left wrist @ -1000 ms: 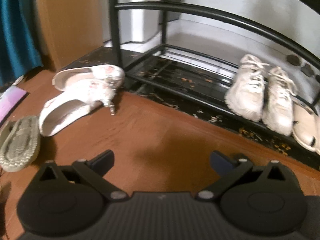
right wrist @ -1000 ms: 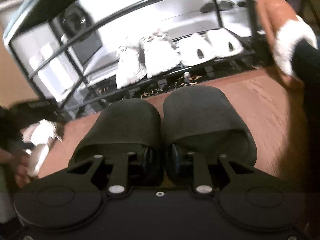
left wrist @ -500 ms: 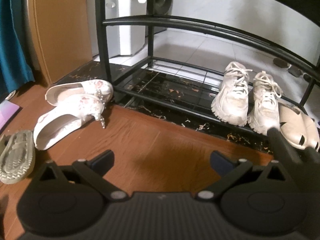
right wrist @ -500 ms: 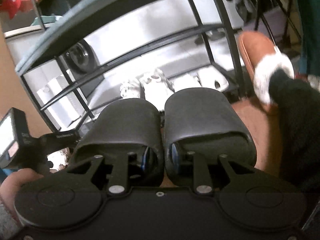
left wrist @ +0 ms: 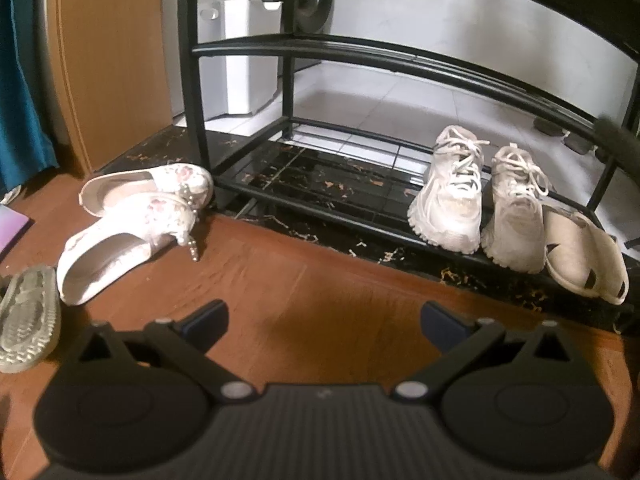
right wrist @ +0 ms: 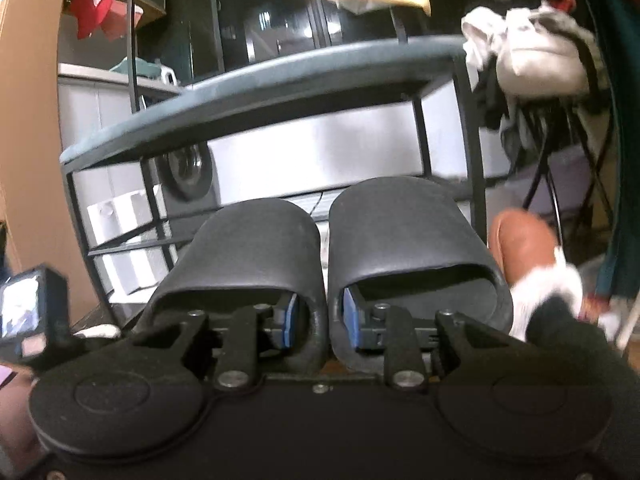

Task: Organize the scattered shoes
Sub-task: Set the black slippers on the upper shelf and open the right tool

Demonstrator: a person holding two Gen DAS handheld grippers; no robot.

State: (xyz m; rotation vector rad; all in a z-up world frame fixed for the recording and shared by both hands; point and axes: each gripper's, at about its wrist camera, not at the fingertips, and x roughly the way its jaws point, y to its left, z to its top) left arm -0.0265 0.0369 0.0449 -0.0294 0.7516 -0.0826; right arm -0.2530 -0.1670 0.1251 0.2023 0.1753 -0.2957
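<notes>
The right gripper (right wrist: 326, 312) clamps a pair of black slides (right wrist: 332, 240), toes pointing at the shoe rack (right wrist: 256, 80) ahead, while the spread-fingered, empty left gripper (left wrist: 324, 320) hangs nearer the floral shoes (left wrist: 136, 220) lying on the floor at its left.

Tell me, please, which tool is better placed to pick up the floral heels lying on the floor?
Left. The left tool is open and empty, facing the floral heels beside the rack. The right tool is shut on a pair of black slippers.

Brown wood floor (left wrist: 320, 280), white wall (left wrist: 460, 12), teal curtain (left wrist: 20, 100).
</notes>
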